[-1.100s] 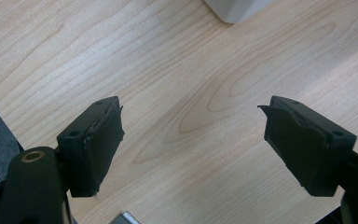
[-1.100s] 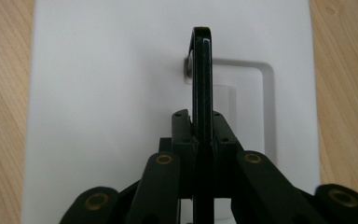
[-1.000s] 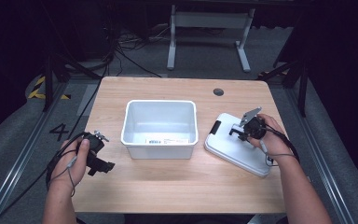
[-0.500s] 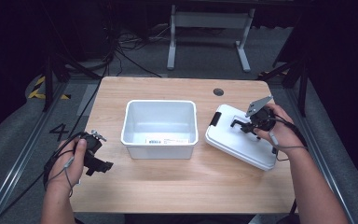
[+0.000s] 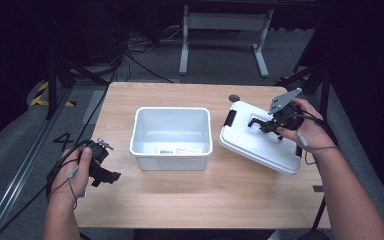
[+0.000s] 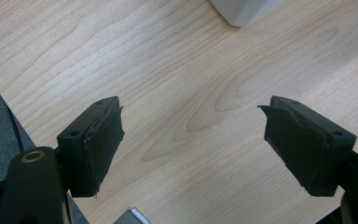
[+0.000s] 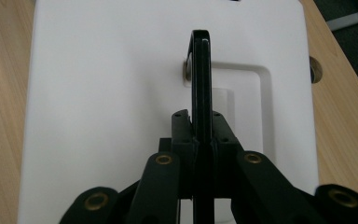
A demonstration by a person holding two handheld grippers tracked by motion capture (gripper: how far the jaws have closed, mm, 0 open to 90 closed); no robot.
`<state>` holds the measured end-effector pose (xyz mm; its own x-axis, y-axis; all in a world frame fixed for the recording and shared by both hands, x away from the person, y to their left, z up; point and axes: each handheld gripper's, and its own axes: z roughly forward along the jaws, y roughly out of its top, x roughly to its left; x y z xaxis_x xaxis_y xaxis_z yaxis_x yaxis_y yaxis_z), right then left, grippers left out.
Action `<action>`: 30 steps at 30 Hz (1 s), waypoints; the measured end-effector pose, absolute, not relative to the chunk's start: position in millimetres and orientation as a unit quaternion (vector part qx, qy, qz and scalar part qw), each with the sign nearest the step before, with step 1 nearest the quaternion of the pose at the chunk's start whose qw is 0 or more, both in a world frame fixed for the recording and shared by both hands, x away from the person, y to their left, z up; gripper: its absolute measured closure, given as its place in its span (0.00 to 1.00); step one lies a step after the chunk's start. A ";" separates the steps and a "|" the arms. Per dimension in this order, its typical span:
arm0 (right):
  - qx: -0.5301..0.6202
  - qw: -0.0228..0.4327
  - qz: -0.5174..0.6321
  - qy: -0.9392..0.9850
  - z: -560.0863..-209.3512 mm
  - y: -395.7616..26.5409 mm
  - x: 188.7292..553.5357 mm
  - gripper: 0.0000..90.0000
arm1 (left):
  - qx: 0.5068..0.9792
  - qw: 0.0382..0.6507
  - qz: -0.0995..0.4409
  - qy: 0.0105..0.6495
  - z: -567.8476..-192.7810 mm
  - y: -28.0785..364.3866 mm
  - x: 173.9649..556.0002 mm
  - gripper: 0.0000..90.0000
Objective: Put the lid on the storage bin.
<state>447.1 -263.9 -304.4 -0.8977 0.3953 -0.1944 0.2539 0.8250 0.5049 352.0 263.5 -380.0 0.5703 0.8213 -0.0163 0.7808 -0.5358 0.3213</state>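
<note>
Lid (image 5: 260, 142) hangs tilted by its black handle (image 7: 201, 84), pinched in the right gripper (image 5: 270, 125), next needing lining up over the white bin (image 5: 171, 137), while the left gripper (image 6: 191, 144) waits wide open, empty.

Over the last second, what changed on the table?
The right gripper, fingers shut on the black handle of the white lid, has raised the lid's handle side off the table; it now hangs tilted. The left gripper stayed open over the wood, and the white bin did not move.
</note>
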 end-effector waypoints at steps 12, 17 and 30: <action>0.148 0.168 0.241 0.944 -275.5 -246.2 445.6 0.94 | 0.880 0.158 0.059 0.445 -378.8 264.1 356.2 0.22; 0.133 0.170 0.242 0.946 -267.1 -234.2 445.7 0.94 | 0.879 0.156 0.061 0.447 -378.8 264.5 356.1 0.22; 0.091 0.169 0.246 0.950 -246.7 -192.1 449.3 0.94 | 0.880 0.153 0.063 0.445 -380.1 265.7 358.2 0.22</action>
<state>449.3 -192.1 -246.7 -0.9261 0.2558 -0.2774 0.0891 0.8626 0.4981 358.2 265.7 -380.1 0.5957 0.8027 -0.0263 0.7642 -0.5565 0.3260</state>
